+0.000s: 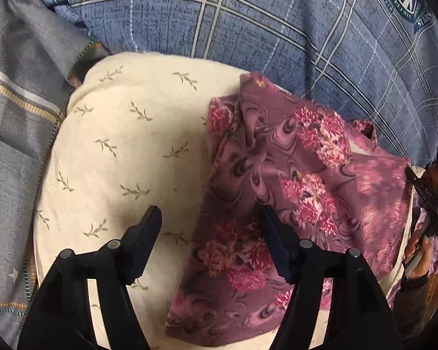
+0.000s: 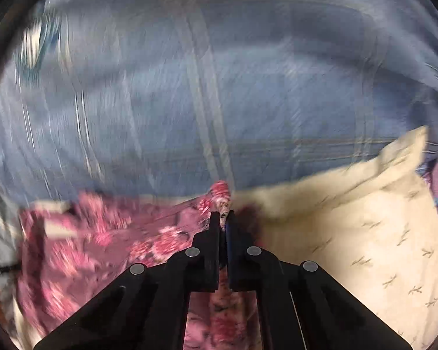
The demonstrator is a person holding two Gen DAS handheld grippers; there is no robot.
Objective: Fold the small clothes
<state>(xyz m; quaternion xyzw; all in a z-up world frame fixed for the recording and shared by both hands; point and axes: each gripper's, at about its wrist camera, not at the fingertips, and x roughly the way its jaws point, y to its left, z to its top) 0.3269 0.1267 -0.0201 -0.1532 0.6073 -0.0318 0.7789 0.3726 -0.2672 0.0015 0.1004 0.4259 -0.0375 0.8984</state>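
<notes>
- A bed is covered by a blue plaid sheet (image 1: pixel 277 29), which serves as the soft ground for the folding; a grey striped cloth (image 1: pixel 11 110) is bunched at its left edge.
- A cream pillow (image 1: pixel 125 134) printed with small leaf sprigs is laid on the sheet and is used as the working surface, apparently because it offers a raised, even pad.
- A purple floral garment (image 1: pixel 292 175), the task's item, is spread in loose layers over the right half of the pillow, one corner peaked towards the sheet; the fold is judged to be under way, not finished.
- The left claw (image 1: pixel 210 213) is held wide open above the garment's left border, gripping nothing, seemingly poised to take an edge or pin the cloth.
- The right claw (image 2: pixel 223 215) is seen closed tight on a pinched tuft of the garment (image 2: pixel 222 198), lifted so that the layer can be carried over; that view is heavily blurred, so finer detail cannot be told.
- At the far right of the left view, the right tool and the hand (image 1: pixel 420 248) holding it are glimpsed at the garment's edge.
</notes>
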